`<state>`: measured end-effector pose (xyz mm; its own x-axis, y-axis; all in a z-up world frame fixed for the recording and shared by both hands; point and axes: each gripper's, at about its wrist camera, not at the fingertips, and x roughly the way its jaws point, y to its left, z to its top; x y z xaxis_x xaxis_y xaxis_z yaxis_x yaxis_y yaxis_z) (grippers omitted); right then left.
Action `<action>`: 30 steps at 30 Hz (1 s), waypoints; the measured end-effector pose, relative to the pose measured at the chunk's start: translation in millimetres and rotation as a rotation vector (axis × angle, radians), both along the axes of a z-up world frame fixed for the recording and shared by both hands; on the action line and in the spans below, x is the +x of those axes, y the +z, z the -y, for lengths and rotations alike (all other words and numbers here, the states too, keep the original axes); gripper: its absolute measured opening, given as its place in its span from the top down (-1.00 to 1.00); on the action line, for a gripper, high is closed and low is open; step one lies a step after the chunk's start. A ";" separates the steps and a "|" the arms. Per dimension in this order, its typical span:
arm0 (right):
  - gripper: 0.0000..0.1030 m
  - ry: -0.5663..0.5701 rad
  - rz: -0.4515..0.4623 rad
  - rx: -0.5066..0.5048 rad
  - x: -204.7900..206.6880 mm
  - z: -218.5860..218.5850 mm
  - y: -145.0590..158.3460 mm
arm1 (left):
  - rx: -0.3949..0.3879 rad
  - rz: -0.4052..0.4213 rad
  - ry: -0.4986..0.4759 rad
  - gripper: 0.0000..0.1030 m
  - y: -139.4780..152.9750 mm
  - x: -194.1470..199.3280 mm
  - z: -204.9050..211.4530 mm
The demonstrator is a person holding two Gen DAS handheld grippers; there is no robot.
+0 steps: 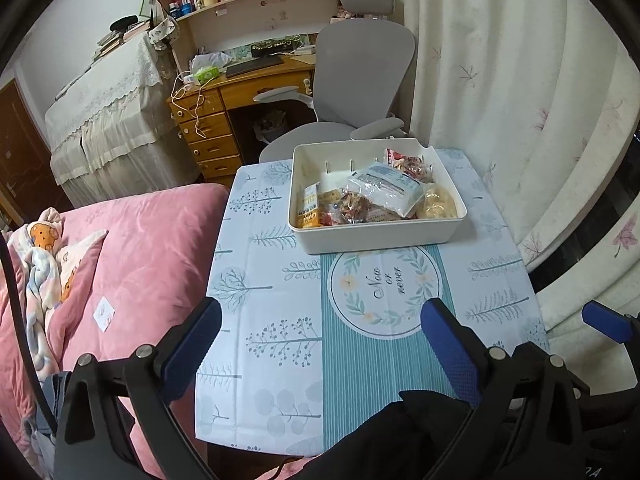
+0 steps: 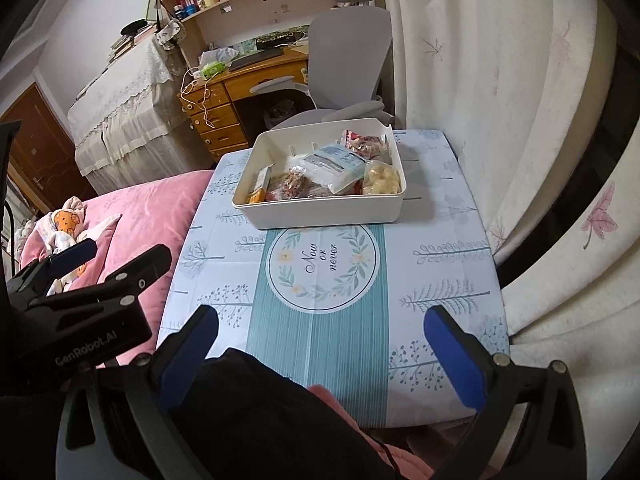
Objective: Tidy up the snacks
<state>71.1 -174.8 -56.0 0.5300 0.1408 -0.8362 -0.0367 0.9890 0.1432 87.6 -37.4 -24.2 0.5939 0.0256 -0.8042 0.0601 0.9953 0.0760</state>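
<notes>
Tray (image 1: 376,236): one, several snack packets (image 1: 384,190); two empty wide-spread tongs (image 1: 320,332)

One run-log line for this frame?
snacks: all in white bin | left tool: open, empty | right tool: open, empty | tablecloth: no loose snacks

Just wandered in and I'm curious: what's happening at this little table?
A person holds two grabbers over the table, tidying snacks. The packets already sit in the white bin at the far end. Both the left gripper and the right gripper are open and empty, well short of the bin.
</notes>
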 end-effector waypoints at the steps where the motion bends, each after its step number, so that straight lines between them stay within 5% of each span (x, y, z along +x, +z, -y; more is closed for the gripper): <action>1: -1.00 -0.001 -0.001 0.000 3.2 0.5 -0.3 | 0.001 0.000 0.000 -0.93 0.0 2.2 0.2; 30: -1.00 -0.009 -0.054 0.003 22.4 4.8 -9.0 | 0.007 -0.045 -0.003 -0.93 -10.6 18.2 0.0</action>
<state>93.5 -179.6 -65.0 0.4853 0.1385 -0.8633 -0.0197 0.9889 0.1476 105.8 -37.4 -34.7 0.5575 0.0301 -0.8296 0.0663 0.9945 0.0806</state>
